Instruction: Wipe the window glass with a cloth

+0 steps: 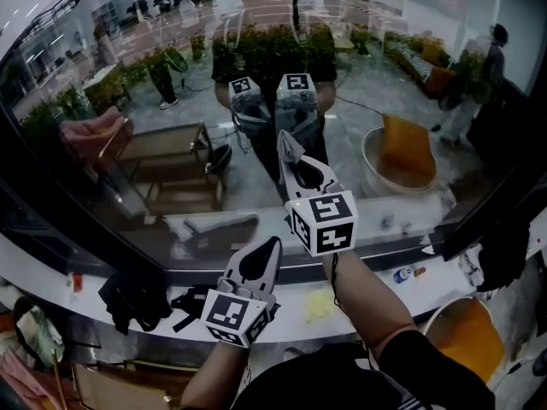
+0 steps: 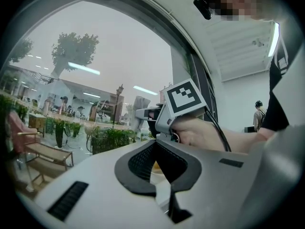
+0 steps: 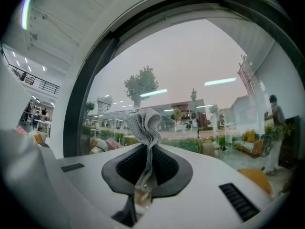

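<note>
Right tongs [image 3: 146, 171] tight on grey cloth [image 3: 145, 123]

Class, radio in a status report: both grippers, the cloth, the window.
Left gripper shut, empty. Right gripper shut on cloth, held up at window glass. Nothing seen between them.

2 grippers: left gripper [image 1: 273, 244], right gripper [image 1: 288, 152]; 1 cloth [image 3: 145, 123]; 1 window glass [image 3: 190, 66]

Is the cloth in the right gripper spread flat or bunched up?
Bunched up: the cloth rises in crumpled folds, pinched in the jaws of the right gripper.
</note>
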Action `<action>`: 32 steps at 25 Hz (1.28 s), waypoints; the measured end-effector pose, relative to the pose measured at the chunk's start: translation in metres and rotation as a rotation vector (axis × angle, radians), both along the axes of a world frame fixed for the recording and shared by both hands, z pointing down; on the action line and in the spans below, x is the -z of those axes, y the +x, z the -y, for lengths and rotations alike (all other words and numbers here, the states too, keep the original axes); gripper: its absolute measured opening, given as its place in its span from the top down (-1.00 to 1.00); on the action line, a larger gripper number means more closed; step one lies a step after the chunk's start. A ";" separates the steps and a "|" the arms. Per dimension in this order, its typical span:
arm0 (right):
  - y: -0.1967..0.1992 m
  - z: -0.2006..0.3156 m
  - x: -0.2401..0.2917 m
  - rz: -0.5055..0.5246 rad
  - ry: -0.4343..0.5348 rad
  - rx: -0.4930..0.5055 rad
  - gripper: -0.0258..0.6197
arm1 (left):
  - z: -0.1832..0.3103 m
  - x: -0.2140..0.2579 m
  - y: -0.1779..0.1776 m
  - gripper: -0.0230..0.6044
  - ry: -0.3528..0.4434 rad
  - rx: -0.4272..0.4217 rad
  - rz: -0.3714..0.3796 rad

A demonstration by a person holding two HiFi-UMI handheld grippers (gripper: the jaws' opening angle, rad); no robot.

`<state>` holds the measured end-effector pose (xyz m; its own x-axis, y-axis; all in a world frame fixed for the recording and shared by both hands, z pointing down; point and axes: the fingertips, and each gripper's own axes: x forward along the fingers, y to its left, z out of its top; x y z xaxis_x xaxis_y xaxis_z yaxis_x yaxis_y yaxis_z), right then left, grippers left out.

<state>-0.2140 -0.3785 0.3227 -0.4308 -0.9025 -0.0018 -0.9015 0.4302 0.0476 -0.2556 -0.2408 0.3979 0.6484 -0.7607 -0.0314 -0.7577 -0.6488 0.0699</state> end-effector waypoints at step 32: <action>0.237 -0.005 0.007 0.025 -0.007 -0.187 0.78 | -0.001 0.014 0.190 0.90 0.025 -0.146 0.053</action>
